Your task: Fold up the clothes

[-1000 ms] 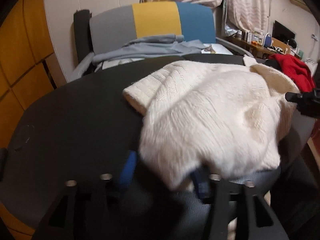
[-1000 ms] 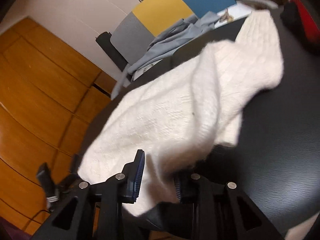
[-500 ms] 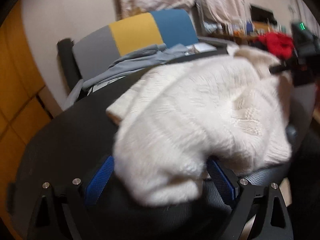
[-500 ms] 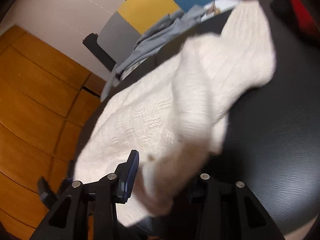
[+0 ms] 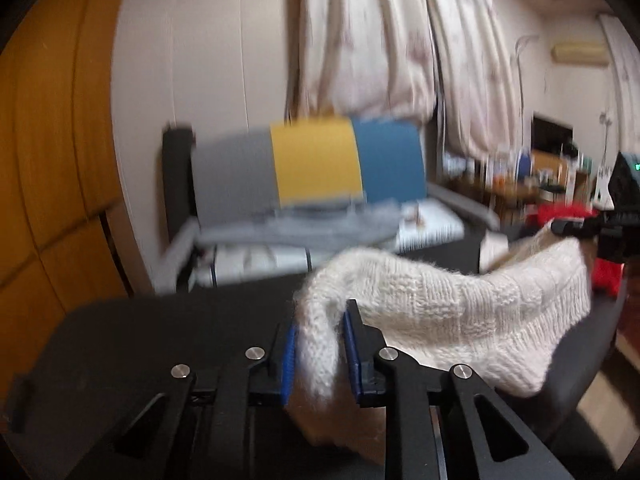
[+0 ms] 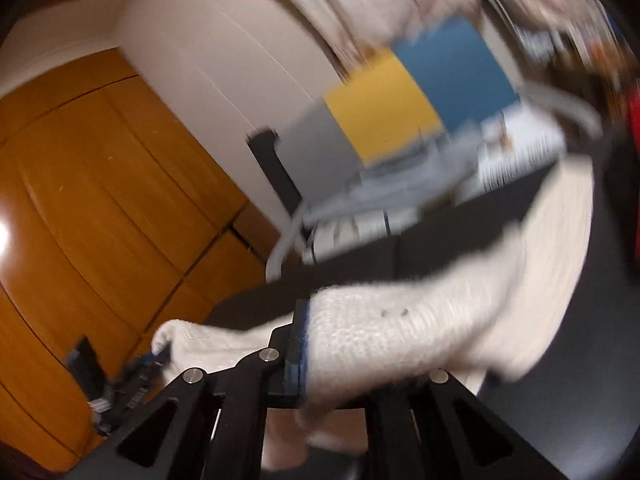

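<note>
A cream knitted sweater [image 5: 460,308] hangs lifted above the black table [image 5: 160,340], stretched between both grippers. My left gripper [image 5: 322,316] has its jaws closing, and the blue pads [image 5: 289,354] press on a bunched edge of the sweater. In the right wrist view the sweater [image 6: 400,332] drapes over my right gripper [image 6: 340,340], which is shut on its edge; the right-hand finger is hidden under the knit. The far end of the sweater trails down onto the table [image 6: 460,240]. The left gripper [image 6: 148,360] shows at the lower left, holding the other corner.
Behind the table stands a sofa with a grey, yellow and blue backrest [image 5: 316,160], and a grey garment [image 5: 304,228] lies on its seat. A red garment [image 5: 560,216] lies at the table's right end. Wooden cupboard doors [image 6: 100,220] are on the left.
Both grippers have risen and tilted up, lifting the sweater's near edge off the table. The left jaws went from wide around the knit to pressed on it. The right jaws also shut.
</note>
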Tool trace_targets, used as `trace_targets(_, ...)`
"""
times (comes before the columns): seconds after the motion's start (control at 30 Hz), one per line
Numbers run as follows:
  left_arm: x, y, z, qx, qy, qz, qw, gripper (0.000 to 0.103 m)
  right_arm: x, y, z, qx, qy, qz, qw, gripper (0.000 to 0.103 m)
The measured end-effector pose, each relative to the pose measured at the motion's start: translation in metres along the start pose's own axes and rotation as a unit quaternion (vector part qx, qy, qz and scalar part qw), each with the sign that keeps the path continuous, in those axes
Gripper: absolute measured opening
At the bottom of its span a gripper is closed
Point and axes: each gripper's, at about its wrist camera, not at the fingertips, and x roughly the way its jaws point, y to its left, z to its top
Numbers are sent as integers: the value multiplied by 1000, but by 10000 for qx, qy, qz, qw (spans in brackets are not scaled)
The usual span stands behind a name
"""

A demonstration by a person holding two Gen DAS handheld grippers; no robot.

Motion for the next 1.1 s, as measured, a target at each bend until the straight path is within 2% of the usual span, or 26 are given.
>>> trace_targets(0.03, -8, -2, 15, -78, -196, 63, 9998, 5, -6, 14, 11, -196, -161, 49, 9997, 6)
trace_targets(0.07, -16, -3, 28, -129, -394, 126, 9991, 5, -12, 28, 22, -392, -321, 98, 9987, 6)
trace_targets(0.1, -24, 0, 42, -164, -608, 134, 9979, 0, -19, 41, 33, -588, -482, 146, 9970, 6)
trace_targets(0.23, -57, 10, 88, -281, -1309, 147, 9909, 0, -29, 93, 63, -1233, -807, 408, 9882, 6)
trace_targets(0.3, -61, 10, 99, -168, -1271, 86, 9917, 0, -24, 112, 72, -1520, -808, 444, 9841, 5)
trace_targets(0.37, -55, 4, 93, 40, -1077, 220, 9939, 1, -12, 116, 73, -1490, -775, 418, 9849, 5)
trace_targets(0.4, -49, -1, 82, 125, -901, 159, 9957, 6, -6, 116, 73, -1447, -756, 400, 9858, 5)
trace_targets(0.47, -33, -10, 52, 110, -442, -94, 9989, 34, 7, 117, 73, -1359, -720, 364, 9874, 5)
trace_targets(0.5, -26, -14, 35, 61, -262, -237, 9994, 70, 14, 115, 72, -1305, -687, 346, 9885, 5)
trace_targets(0.53, -21, -19, 18, 18, -126, -379, 9992, 89, 21, 113, 71, -1248, -648, 330, 9895, 5)
trace_targets(0.6, -15, -34, -18, 3, 61, -695, 9976, 90, 38, 115, 71, -1304, -555, 201, 9897, 5)
trace_targets(0.63, -10, -46, -35, 147, 200, -880, 9958, 91, 46, 115, 72, -1340, -503, 146, 9896, 5)
trace_targets(0.7, -1, -79, -65, 907, 407, -924, 9907, 93, 57, 114, 74, -1360, -422, 82, 9898, 5)
trace_targets(0.8, 12, -119, -97, 2133, 480, -787, 9726, 94, 64, 113, 76, -1268, -394, 93, 9911, 5)
trace_targets(0.83, 15, -131, -106, 2432, 483, -784, 9656, 94, 64, 112, 75, -1240, -392, 97, 9915, 5)
trace_targets(0.9, 23, -148, -116, 2708, 541, -971, 9562, 94, 64, 110, 71, -1183, -389, 106, 9922, 5)
trace_targets(1.0, 55, -163, -128, 2936, 721, -548, 9516, 91, 58, 106, 65, -1061, -388, 131, 9935, 5)
trace_targets(1.07, 77, -165, -133, 2815, 1062, -431, 9527, 50, 50, 105, 62, -1027, -416, 133, 9938, 5)
trace_targets(1.1, 87, -162, -133, 2642, 1284, -449, 9548, 20, 46, 105, 61, -1024, -445, 112, 9937, 5)
